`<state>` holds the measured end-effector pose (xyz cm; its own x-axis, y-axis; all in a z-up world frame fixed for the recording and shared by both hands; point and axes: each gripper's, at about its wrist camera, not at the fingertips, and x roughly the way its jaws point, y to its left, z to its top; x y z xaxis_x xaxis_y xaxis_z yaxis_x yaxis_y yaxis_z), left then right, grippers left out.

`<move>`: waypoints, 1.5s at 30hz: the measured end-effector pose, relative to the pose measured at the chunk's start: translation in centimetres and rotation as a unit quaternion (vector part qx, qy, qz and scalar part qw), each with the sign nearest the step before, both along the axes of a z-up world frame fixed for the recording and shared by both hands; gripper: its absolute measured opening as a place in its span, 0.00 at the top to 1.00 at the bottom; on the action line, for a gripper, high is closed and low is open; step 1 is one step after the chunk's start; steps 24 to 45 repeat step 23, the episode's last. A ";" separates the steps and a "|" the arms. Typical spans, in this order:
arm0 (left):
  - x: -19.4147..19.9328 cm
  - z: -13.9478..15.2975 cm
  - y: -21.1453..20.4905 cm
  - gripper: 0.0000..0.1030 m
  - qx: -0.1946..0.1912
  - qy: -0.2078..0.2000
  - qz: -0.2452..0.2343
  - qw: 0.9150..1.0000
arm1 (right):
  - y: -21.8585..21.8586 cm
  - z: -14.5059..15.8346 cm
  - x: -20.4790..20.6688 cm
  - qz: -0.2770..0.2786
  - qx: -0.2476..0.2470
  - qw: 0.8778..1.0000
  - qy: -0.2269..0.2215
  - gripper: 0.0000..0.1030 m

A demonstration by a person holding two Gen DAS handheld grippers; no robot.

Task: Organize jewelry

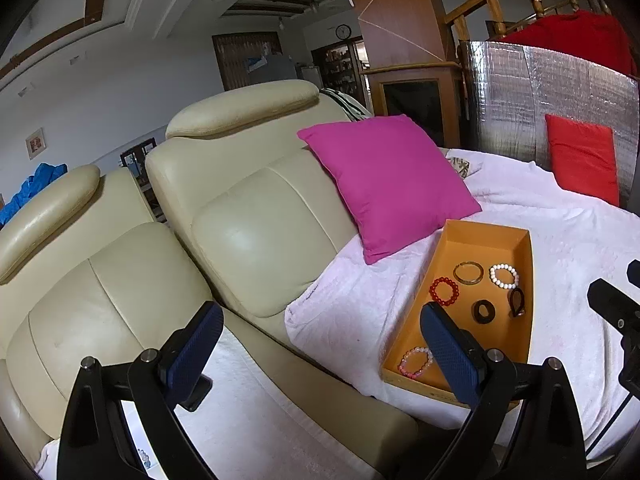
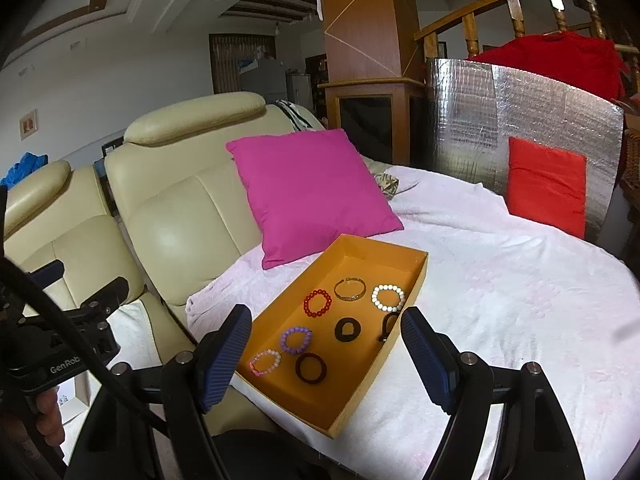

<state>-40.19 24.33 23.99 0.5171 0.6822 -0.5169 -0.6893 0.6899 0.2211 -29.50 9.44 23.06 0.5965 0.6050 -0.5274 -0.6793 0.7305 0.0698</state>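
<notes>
An orange tray (image 2: 416, 276) (image 1: 520, 240) lies on the white blanket. It holds several bracelets: red beads (image 2: 317, 303) (image 1: 444, 291), a gold bangle (image 2: 349, 289) (image 1: 468, 272), white beads (image 2: 387, 297) (image 1: 504, 276), a purple one (image 2: 296, 339), a pink one (image 2: 265, 362) (image 1: 416, 362) and dark rings (image 2: 347, 329). My right gripper (image 2: 324, 344) is open and empty just in front of the tray. My left gripper (image 1: 320, 344) is open and empty, to the tray's left over the sofa seat.
A magenta cushion (image 2: 308, 192) leans on the cream leather sofa (image 2: 180, 208) behind the tray. A red cushion (image 2: 546, 184) rests against a silver foil panel (image 2: 520, 108) at the back right. The white blanket (image 2: 500, 280) spreads right of the tray.
</notes>
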 end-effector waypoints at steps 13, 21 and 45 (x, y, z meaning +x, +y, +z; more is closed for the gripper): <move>1.1 -0.5 0.8 0.04 -0.004 0.010 0.005 1.000 | 1.0 -0.9 1.6 0.002 -0.006 1.000 0.010 0.22; 4.4 -0.9 -1.6 0.04 -0.010 0.012 -0.037 0.999 | -1.7 -1.0 3.4 -0.024 0.013 1.000 0.004 0.22; 6.6 -1.0 -3.3 0.04 -0.027 0.012 -0.077 0.997 | -3.7 -1.0 4.5 -0.050 0.021 0.999 -0.003 0.22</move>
